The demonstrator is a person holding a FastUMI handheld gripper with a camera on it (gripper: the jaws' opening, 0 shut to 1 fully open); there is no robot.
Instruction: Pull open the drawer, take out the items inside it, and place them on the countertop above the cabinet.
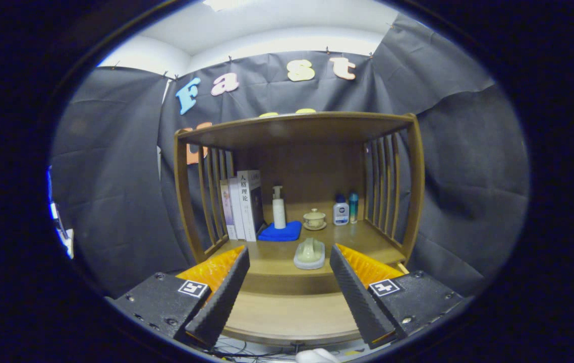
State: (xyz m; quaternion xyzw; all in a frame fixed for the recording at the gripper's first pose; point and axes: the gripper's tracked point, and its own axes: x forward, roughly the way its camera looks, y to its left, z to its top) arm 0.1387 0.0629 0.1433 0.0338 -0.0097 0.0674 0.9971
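The fingers [287, 290] stood nearest the camera, spread wide apart and holding nothing. Beyond them rose the wooden cabinet [299, 201], its worktop [277, 254] level with the fingertips. Between the fingertips, just ahead, a pale dish with a rounded lump [309, 253] sat at the worktop's front edge. Farther back stood books [242, 204], a blue cloth [280, 232], a pump bottle [279, 206], a lidded cup [314, 219] and two small bottles [345, 208]. The drawer [292, 315] appeared to lie below the worktop, low between the fingers, so the coming move likely called for dropping downward; no handle could be made out.
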